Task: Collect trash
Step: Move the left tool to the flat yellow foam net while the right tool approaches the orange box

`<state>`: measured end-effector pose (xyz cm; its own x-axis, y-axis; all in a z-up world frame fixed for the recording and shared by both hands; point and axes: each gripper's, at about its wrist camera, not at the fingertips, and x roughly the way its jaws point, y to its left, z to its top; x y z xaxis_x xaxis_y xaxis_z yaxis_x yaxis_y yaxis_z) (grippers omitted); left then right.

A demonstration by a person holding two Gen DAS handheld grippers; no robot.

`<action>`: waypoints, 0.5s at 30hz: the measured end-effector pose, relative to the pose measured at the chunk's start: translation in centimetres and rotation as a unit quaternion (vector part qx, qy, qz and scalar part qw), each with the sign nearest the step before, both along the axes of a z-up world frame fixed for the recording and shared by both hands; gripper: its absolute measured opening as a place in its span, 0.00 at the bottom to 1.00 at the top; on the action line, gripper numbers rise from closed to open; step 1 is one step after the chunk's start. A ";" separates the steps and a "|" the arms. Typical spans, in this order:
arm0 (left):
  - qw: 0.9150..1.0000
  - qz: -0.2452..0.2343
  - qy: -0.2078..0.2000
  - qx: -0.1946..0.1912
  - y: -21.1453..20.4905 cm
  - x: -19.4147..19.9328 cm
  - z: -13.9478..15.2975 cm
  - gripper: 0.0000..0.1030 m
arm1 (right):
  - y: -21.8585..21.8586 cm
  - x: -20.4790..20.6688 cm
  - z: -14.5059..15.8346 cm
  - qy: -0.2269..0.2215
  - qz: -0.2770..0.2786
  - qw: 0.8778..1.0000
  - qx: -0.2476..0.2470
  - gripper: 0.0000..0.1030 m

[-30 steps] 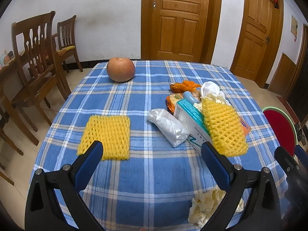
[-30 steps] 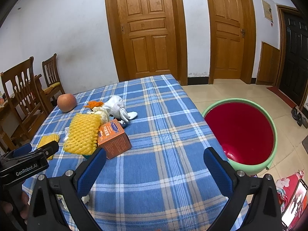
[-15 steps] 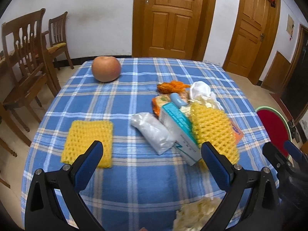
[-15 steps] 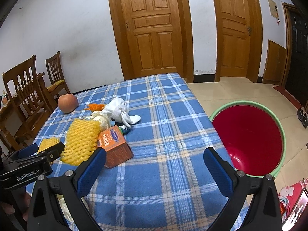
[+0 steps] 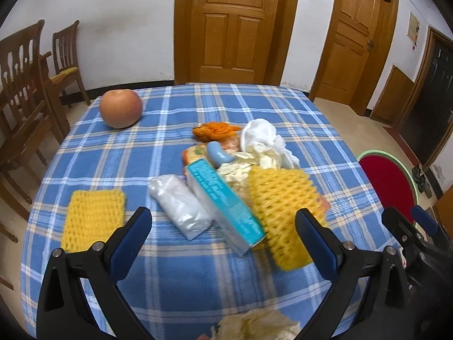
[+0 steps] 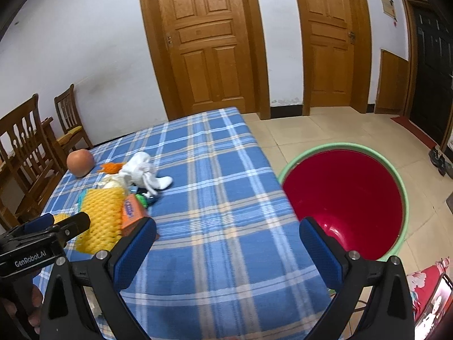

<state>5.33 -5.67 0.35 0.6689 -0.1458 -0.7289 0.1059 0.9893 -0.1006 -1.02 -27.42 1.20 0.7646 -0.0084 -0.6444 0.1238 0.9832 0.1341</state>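
While both grippers hang empty, jaws apart, the left gripper point(image 5: 223, 226) faces the trash pile point(image 5: 240, 170) on the table point(image 5: 170, 119); the right gripper point(image 6: 226, 240) hovers beside the red bin point(image 6: 344, 198). Crumpled, possibly paper, scrap point(image 5: 257, 325) lies nearest.

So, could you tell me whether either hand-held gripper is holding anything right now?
Nothing is held: the left hand-held gripper and the right hand-held gripper are both open and empty.

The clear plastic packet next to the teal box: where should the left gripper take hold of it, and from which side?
Across the near end of the clear plastic packet, coming from above and in front with the open left gripper. It lies flat and elongated, its right flank close against the teal box, so the free near end gives the fingers room.
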 end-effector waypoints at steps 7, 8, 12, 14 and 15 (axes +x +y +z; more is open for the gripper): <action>0.999 0.040 0.004 -0.015 1.3 2.1 0.2 0.89 | -1.2 -0.5 -0.2 0.001 -0.007 1.000 0.012 1.00; 0.999 0.043 0.005 -0.018 1.6 2.2 0.2 0.88 | -1.3 -0.5 -0.2 0.001 -0.007 1.000 0.013 1.00; 0.999 0.040 0.020 -0.030 2.0 2.9 -0.4 0.75 | -1.6 -0.6 -0.2 0.000 -0.006 1.000 0.020 1.00; 0.998 0.032 0.027 -0.037 1.9 3.2 -0.8 0.69 | -1.5 -0.6 -0.3 0.001 -0.005 1.000 0.022 1.00; 0.998 0.029 0.029 -0.042 1.8 3.2 -0.9 0.67 | -1.5 -0.5 -0.3 0.001 -0.004 1.000 0.024 1.00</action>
<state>8.56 -3.86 -0.52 0.6352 -0.1714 -0.7531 0.0413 0.9812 -0.1885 -1.57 -28.92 0.89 0.7631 0.0159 -0.6461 0.1319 0.9748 0.1799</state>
